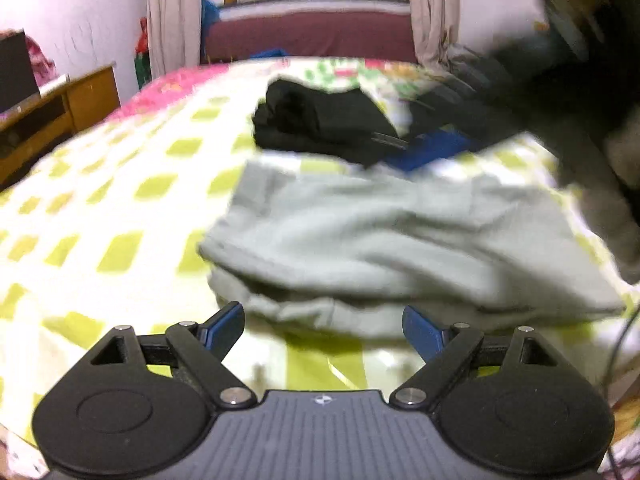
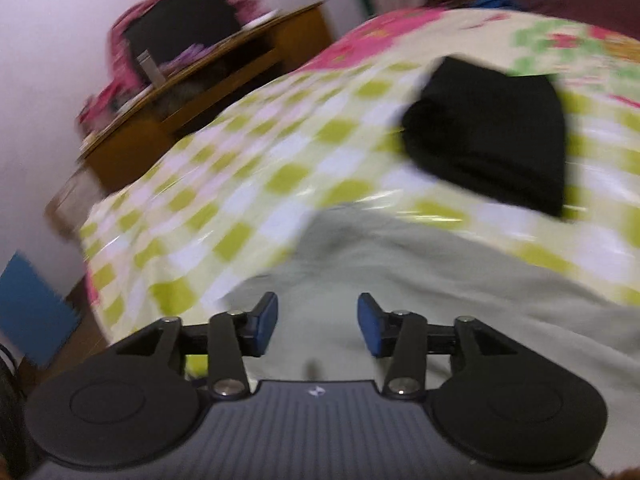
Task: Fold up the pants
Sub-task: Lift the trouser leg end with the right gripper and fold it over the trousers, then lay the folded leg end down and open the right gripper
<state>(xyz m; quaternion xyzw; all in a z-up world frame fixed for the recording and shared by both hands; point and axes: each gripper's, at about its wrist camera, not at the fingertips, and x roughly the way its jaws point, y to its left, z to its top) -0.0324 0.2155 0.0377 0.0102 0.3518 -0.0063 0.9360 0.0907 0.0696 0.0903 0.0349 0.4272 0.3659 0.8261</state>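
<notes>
Pale grey-green pants lie bunched and partly folded on a bed with a green-and-white checked cover. My left gripper is open and empty, just short of the pants' near edge. In the right wrist view the same pants fill the lower right. My right gripper is open, hovering over the cloth with nothing between its fingers. Both views are motion-blurred. The right gripper itself shows as a dark blurred shape with blue pads beyond the pants in the left wrist view.
A folded black garment lies on the bed beyond the pants, also in the right wrist view. A wooden desk stands left of the bed. A dark red headboard and curtained window are behind.
</notes>
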